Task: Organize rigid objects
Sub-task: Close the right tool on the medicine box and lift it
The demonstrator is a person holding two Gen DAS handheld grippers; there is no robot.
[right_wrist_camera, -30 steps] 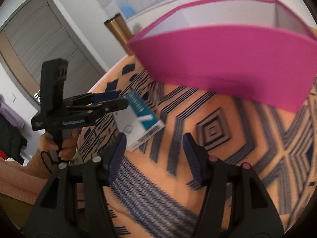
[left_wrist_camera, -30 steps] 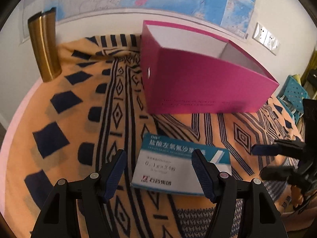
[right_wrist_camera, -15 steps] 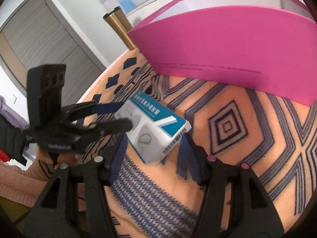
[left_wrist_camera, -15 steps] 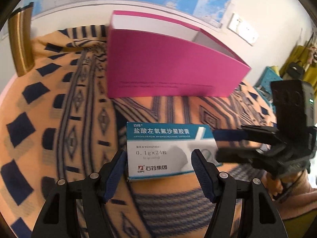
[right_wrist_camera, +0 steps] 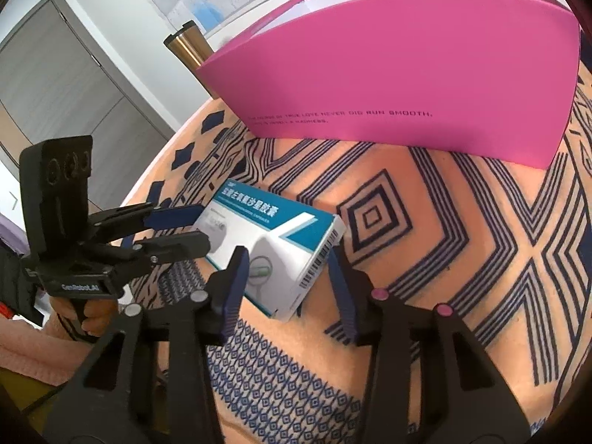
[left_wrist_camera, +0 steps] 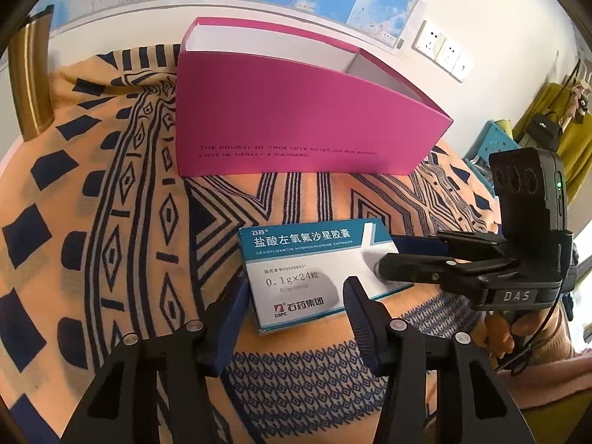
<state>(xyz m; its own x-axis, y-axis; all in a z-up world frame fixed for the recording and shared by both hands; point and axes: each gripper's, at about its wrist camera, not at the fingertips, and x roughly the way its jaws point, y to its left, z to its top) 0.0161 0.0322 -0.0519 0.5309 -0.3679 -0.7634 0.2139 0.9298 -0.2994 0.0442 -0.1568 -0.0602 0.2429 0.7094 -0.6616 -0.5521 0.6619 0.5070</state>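
Closing both your left tongs (left_wrist_camera: 296, 305) and right tongs (right_wrist_camera: 285, 270) around the flat white-and-teal cardboard medicine box (left_wrist_camera: 318, 270); pad contact unclear, can't tell grip.

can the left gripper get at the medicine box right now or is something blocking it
Probably yes. The left gripper already has the medicine box between its closing jaws; the right gripper straddles the far end, not blocking it.

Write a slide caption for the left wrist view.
Both tongs, left and right, closing around a medicine box on a patterned cloth, in front of an open pink box.
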